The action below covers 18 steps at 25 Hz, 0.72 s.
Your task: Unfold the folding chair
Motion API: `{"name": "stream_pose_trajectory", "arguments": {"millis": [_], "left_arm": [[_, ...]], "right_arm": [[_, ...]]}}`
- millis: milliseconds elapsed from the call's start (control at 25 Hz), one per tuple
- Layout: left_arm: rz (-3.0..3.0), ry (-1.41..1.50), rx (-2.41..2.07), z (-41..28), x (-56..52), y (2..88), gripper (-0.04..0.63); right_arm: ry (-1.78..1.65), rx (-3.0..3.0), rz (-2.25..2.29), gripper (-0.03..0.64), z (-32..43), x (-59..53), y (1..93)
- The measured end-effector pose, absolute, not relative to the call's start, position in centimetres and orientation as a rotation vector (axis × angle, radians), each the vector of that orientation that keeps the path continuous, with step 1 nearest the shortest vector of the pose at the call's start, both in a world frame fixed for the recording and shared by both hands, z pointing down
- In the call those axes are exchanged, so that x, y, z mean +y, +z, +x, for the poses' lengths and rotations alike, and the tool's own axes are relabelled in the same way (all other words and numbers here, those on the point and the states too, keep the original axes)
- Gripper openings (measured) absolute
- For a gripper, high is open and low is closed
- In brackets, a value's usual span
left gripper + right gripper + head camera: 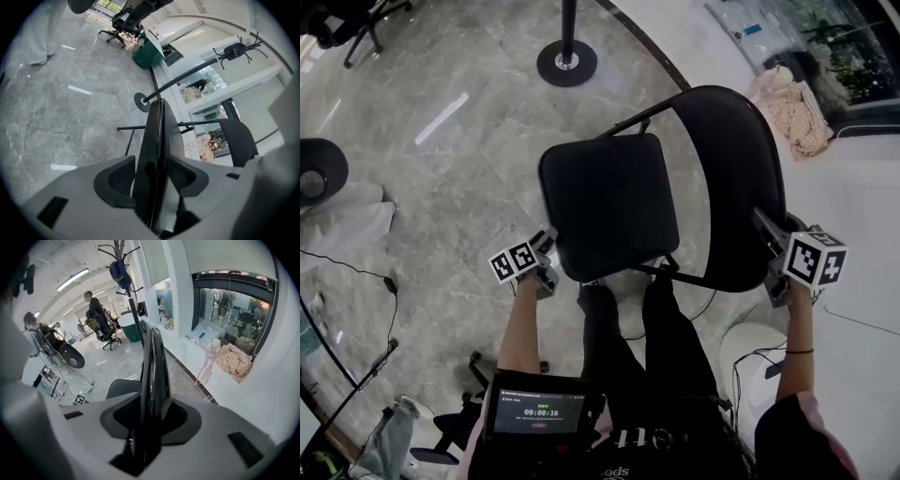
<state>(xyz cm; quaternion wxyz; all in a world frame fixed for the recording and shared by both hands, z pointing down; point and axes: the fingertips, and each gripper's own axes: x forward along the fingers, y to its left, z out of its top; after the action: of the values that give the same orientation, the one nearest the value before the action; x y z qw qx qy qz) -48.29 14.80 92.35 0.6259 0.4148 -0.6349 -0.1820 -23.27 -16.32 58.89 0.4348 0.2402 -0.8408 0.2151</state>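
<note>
A black folding chair stands on the grey marble floor, its padded seat (609, 206) lying flat and its curved backrest (733, 178) to the right of it. My left gripper (549, 247) is at the seat's near left corner. In the left gripper view the seat's edge (152, 140) runs between the jaws, and my left gripper (152, 180) is shut on it. My right gripper (769, 239) is at the backrest's near right rim. The backrest's edge (152, 366) fills the gap of my right gripper (151, 416), whose pads press on it.
A stanchion with a round black base (566, 62) stands beyond the chair. A pink bundle (792, 112) lies on the white ledge at the right. A cable (356, 272) trails over the floor at the left. The person's legs (647, 328) are right behind the chair. A coat rack (123, 273) and seated people are far off.
</note>
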Motion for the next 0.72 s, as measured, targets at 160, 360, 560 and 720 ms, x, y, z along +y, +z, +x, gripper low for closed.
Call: {"name": "stream_pose_trajectory", "arguments": {"millis": [160, 360, 560, 720], "left_arm": [[0.978, -0.374, -1.452, -46.6, 14.9, 91.6, 0.216], [1.049, -0.367, -1.432, -44.8, 14.1, 90.3, 0.216], [1.1, -0.379, -1.414, -43.0, 12.4, 89.0, 0.216], [1.148, -0.364, -1.394, -41.8, 11.5, 88.3, 0.216]], "right_arm": [[0.548, -2.088, 0.618, 0.122, -22.3, -17.3, 59.8], [0.545, -2.085, 0.647, 0.127, -21.2, -18.4, 61.4], [0.572, -2.09, 0.674, 0.135, -19.6, -19.1, 63.0], [0.577, -2.084, 0.695, 0.144, -19.0, -19.4, 63.9]]}}
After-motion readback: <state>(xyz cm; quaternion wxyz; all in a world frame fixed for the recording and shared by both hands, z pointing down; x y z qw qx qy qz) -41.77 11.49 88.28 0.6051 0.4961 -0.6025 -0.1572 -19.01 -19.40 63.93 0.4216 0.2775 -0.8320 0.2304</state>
